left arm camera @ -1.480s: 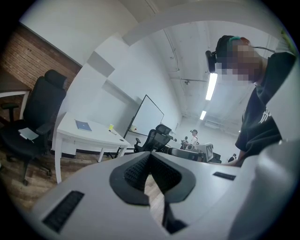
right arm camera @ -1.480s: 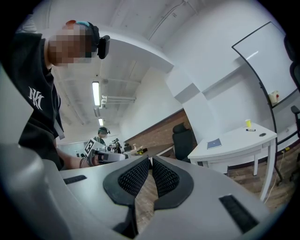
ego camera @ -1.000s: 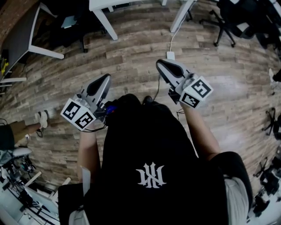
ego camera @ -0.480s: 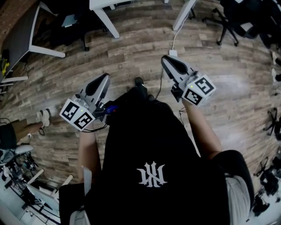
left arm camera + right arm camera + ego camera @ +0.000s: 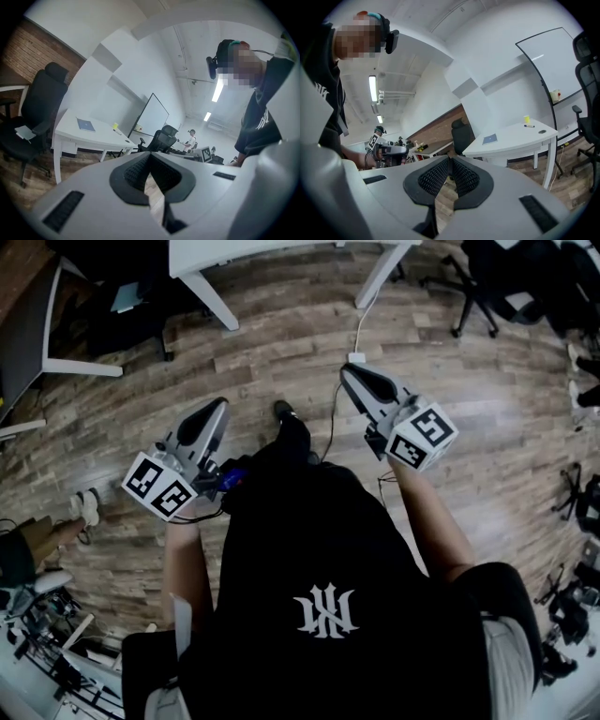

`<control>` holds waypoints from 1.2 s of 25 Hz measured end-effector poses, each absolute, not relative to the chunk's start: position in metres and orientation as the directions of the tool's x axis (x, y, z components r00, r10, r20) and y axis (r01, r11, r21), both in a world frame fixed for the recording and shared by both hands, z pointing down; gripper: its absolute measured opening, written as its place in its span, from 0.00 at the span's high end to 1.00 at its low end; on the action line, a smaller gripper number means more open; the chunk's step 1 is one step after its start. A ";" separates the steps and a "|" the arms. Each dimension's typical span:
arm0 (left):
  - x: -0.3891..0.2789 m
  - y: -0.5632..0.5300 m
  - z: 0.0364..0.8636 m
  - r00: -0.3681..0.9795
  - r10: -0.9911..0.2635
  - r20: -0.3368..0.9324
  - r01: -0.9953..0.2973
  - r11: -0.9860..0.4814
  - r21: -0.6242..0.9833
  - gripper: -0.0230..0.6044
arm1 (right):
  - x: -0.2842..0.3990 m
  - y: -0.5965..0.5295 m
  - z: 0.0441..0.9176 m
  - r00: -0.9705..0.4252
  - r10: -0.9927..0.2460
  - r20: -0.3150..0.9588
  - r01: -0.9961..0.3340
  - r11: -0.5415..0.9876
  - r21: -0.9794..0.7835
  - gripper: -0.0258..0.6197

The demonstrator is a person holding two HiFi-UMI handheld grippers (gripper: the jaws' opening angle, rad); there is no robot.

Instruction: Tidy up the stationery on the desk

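**A:** The wooden floor has slid beneath you over the last second. The white worktop now shows more of its top at the far edge of the head view. You have been walking towards it, and no work has started.

**B:** Yes, your shoe is stepping out in front of you. You carry the left hand-held gripper and the right hand-held gripper out ahead, roughly level. Each has its jaws pressed together with nothing between them.

**A:** So the stationery is untouched. It all lies on that worktop, well apart from you. A blue notebook lies flat near the middle. A small yellow thing stands towards one end, too small for me to name. A dark pen lies just beside it.

**B:** I judge the tidying has yet to begin. You'll have to cover the rest of the floor, then part one pair of jaws before you can lift anything. The pen is thin and lies flat, so it will likely need the most careful pinch.
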State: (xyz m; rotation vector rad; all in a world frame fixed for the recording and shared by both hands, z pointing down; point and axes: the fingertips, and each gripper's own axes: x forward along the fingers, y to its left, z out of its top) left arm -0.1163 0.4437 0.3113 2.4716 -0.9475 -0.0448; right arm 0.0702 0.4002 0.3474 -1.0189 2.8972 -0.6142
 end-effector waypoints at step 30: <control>-0.205 0.216 0.307 0.685 -0.726 -0.063 -0.532 -0.558 0.637 0.96 | 0.017 0.180 0.340 -0.766 -0.614 0.191 -0.640 0.695 -0.328 0.88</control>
